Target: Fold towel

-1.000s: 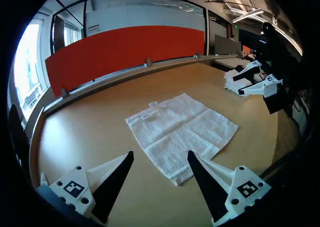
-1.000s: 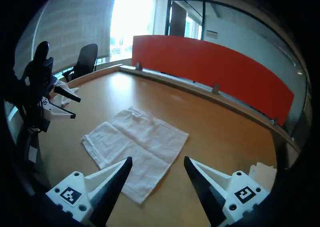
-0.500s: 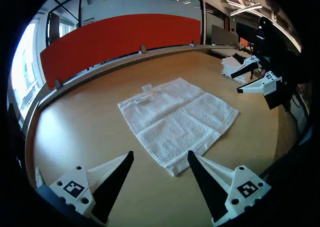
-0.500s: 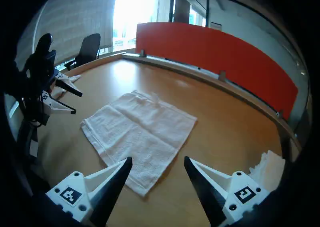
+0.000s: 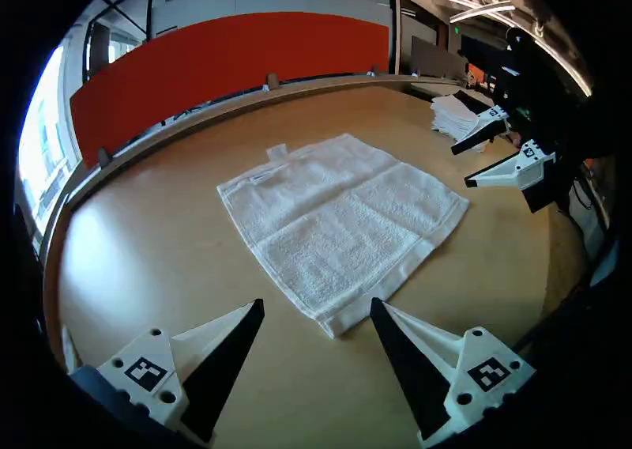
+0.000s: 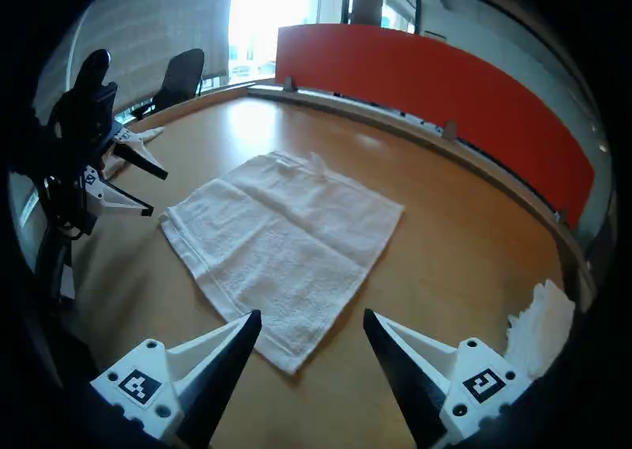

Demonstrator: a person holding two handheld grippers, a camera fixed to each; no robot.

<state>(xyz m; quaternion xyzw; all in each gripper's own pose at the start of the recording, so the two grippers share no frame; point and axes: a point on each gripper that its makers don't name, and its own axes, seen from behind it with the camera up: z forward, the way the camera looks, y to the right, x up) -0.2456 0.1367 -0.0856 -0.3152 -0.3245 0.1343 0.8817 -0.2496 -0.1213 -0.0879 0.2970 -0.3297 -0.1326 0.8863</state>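
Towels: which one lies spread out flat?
The towel in the middle, lying opened out flat; the others sit stacked in a pile off to the side.

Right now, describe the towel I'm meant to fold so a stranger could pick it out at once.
Start at the wooden desk backed by a red partition. A white towel lies near its middle. Unlike the white pile at the desk's edge, it is spread flat, with a small tag on its far edge.
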